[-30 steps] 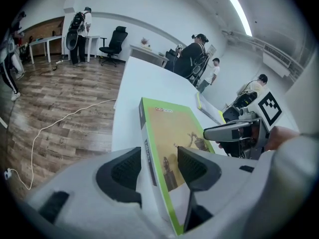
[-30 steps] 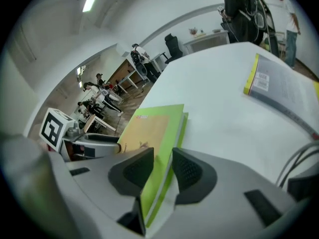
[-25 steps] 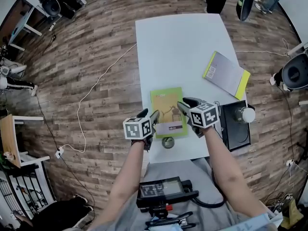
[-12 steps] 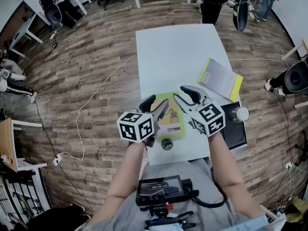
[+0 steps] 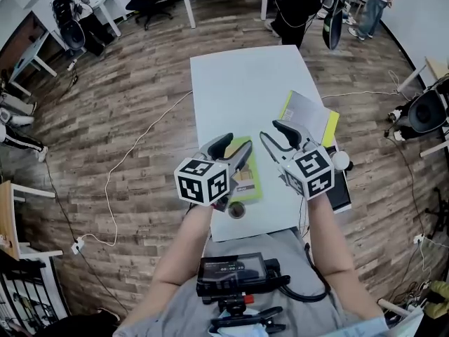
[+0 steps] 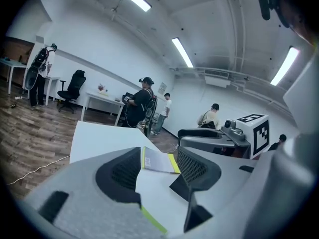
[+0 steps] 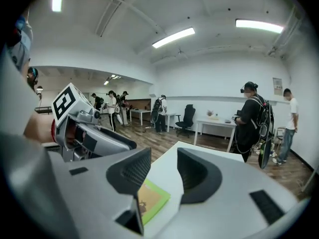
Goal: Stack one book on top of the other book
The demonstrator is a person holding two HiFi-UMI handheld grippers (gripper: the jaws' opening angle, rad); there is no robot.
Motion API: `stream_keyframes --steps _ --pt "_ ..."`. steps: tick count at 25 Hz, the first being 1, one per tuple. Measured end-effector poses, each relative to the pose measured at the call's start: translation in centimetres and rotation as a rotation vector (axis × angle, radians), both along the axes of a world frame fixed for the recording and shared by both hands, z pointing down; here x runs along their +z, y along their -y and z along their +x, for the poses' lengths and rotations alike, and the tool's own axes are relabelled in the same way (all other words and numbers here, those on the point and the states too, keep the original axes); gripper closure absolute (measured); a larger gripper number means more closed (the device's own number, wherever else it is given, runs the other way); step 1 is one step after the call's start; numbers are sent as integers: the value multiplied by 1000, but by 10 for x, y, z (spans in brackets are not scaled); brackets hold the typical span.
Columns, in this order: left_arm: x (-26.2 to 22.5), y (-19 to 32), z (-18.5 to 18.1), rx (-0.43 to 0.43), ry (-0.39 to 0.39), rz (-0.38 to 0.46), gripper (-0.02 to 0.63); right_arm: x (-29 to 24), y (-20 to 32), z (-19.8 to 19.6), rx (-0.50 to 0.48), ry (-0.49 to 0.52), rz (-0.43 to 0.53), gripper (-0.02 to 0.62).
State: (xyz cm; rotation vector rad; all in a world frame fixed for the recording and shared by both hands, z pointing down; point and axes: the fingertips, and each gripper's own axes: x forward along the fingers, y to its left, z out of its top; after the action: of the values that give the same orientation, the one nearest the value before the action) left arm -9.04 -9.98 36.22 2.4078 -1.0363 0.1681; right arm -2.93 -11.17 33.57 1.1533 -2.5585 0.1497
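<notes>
A green book (image 5: 245, 177) lies near the front edge of the white table (image 5: 238, 83), partly hidden behind my left gripper (image 5: 235, 146). A grey book with yellow edges (image 5: 309, 116) lies to the right, further back. Both grippers hover above the table, apart from the books. The left gripper (image 6: 158, 169) is open and empty, with the grey book (image 6: 157, 159) showing far beyond its jaws. My right gripper (image 5: 273, 132) is open too; its jaws have just been opening, with nothing between them. In the right gripper view (image 7: 162, 176) the green book (image 7: 152, 200) lies below.
A black device (image 5: 342, 188) with a white knob (image 5: 340, 161) sits at the table's right edge. A small round object (image 5: 237, 210) lies by the front edge. A cable (image 5: 133, 142) runs over the wood floor at left. People (image 5: 295, 5) stand beyond the table's far end.
Both grippers have risen from beside the green book towards the head camera. The right jaws stand wider than before. The books have not moved.
</notes>
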Motion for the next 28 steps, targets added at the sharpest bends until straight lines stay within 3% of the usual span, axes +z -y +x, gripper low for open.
stream_keyframes --steps 7,17,23,28 --pt "-20 1 40 40 -16 -1 374 -40 -5 36 9 -152 42 451" --pt "-14 32 91 85 -54 -49 374 -64 27 89 64 -274 70 449" --pt "-10 37 119 97 -64 -68 374 -59 31 122 27 -293 -3 449" --pt "-3 41 132 87 -96 -114 374 -40 37 143 -47 -377 -88 424"
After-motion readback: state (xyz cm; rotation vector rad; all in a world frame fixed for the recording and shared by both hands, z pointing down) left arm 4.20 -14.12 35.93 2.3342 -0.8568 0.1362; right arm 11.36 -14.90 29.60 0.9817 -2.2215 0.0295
